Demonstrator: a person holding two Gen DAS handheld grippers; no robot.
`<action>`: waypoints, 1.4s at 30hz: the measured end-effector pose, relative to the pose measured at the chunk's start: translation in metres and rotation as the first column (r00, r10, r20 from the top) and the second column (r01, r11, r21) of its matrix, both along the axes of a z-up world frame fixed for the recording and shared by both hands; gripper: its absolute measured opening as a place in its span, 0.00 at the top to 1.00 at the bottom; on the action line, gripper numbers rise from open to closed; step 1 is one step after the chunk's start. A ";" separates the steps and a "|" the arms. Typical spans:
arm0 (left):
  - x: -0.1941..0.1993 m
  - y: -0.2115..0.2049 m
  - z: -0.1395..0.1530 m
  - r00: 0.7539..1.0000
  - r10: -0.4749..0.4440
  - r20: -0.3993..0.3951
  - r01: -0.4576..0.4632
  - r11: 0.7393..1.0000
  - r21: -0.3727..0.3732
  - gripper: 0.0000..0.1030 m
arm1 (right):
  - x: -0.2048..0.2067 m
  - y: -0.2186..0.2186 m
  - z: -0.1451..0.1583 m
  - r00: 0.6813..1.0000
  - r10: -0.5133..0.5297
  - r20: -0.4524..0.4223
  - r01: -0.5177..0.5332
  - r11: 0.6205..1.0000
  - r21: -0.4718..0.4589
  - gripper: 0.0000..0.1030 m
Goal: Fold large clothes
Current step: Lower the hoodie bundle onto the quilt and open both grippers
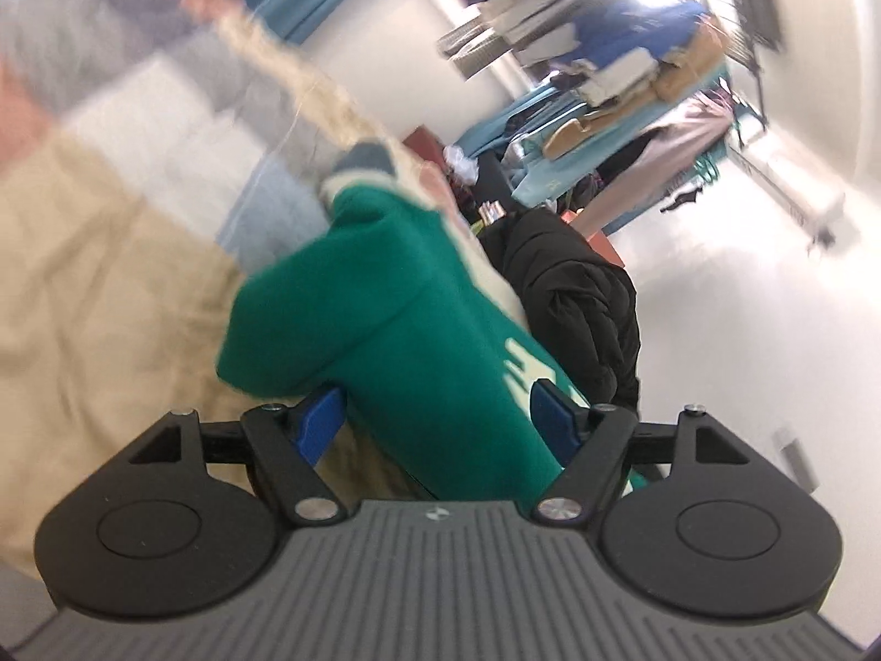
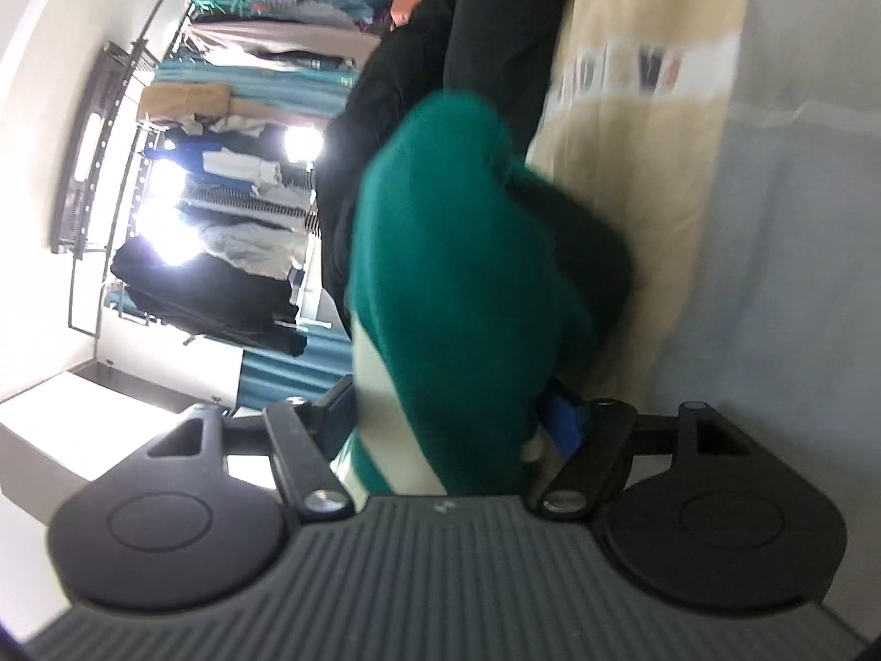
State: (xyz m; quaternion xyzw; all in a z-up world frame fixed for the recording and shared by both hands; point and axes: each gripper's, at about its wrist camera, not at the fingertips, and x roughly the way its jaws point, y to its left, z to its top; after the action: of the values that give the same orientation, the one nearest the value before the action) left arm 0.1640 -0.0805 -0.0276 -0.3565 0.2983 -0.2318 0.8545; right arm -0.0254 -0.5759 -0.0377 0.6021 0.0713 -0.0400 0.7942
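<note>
A thick green garment (image 1: 396, 303) with pale lettering lies folded over a beige garment (image 1: 99, 286). My left gripper (image 1: 438, 421) is open, its blue pads (image 1: 322, 424) standing wide on either side of the green fabric, which runs between them. In the right wrist view the same green garment (image 2: 451, 253) bulges up between the fingers of my right gripper (image 2: 451, 418), which is open too. One blue pad (image 2: 567, 424) shows beside the fabric's edge; the other is dark and half hidden. Both views are blurred by motion.
A black jacket (image 1: 572, 286) lies bunched just beyond the green garment, black jacket (image 2: 418, 55) also in the right view. The beige garment (image 2: 633, 126) rests on a grey surface (image 2: 798, 220). Clothes racks (image 1: 605, 82) (image 2: 231, 165) stand in the background over a white floor (image 1: 716, 303).
</note>
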 end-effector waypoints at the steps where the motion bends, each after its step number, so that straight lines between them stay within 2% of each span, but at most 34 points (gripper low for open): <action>1: -0.007 0.002 0.010 1.000 0.004 0.027 -0.005 1.000 0.024 0.25 | -0.006 -0.001 0.007 1.000 -0.008 0.007 0.008 1.000 -0.017 0.30; 5: -0.028 0.011 0.050 0.995 0.008 0.099 -0.014 0.998 0.059 0.25 | -0.047 -0.008 0.039 0.999 -0.030 0.040 0.033 0.996 -0.079 0.30; 9: -0.054 0.009 0.099 0.987 -0.012 0.161 -0.016 0.985 0.173 0.26 | -0.059 0.007 0.086 0.993 -0.006 0.114 0.026 0.984 -0.174 0.30; 11: -0.068 0.008 0.120 0.983 -0.030 0.178 -0.006 0.980 0.199 0.26 | -0.076 0.011 0.101 0.990 0.010 0.141 0.022 0.974 -0.225 0.30; 12: -0.076 0.006 0.131 0.980 -0.041 0.196 -0.002 0.977 0.214 0.25 | -0.094 0.010 0.098 0.988 0.013 0.151 0.025 0.968 -0.249 0.30; 17: -0.117 -0.009 0.181 0.959 -0.091 0.270 0.005 0.953 0.304 0.25 | -0.109 0.047 0.152 0.977 0.050 0.209 0.039 0.913 -0.405 0.30; 23: -0.166 -0.021 0.222 0.929 -0.132 0.347 -0.019 0.917 0.400 0.25 | -0.124 0.105 0.202 0.967 0.127 0.219 0.022 0.818 -0.575 0.30; 25: -0.180 -0.023 0.229 0.919 -0.141 0.368 -0.028 0.908 0.417 0.25 | -0.132 0.122 0.212 0.968 0.142 0.206 0.017 0.785 -0.620 0.30; 27: -0.193 -0.025 0.233 0.913 -0.151 0.378 -0.030 0.902 0.431 0.25 | -0.137 0.138 0.218 0.978 0.152 0.143 -0.016 0.737 -0.676 0.30; 31: -0.217 -0.028 0.233 0.901 -0.167 0.400 -0.038 0.889 0.457 0.25 | -0.152 0.159 0.210 0.987 0.155 0.052 -0.063 0.653 -0.755 0.30; 34: -0.227 -0.031 0.226 0.902 -0.173 0.396 -0.031 0.889 0.458 0.25 | -0.160 0.168 0.204 0.986 0.164 0.011 -0.095 0.626 -0.774 0.30; 38: -0.232 -0.041 0.206 0.905 -0.198 0.376 -0.019 0.865 0.501 0.25 | -0.162 0.185 0.190 0.991 0.132 -0.029 -0.102 0.588 -0.802 0.30; 42: -0.230 -0.045 0.186 0.918 -0.203 0.341 -0.001 0.858 0.514 0.25 | -0.163 0.191 0.171 0.992 0.099 -0.078 -0.120 0.555 -0.823 0.30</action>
State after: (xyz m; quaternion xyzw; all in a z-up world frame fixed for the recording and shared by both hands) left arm -0.0658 -0.1257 0.1589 -0.0521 0.1943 -0.2565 0.9454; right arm -0.1884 -0.3848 0.1332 0.1547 0.0908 -0.0261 0.9834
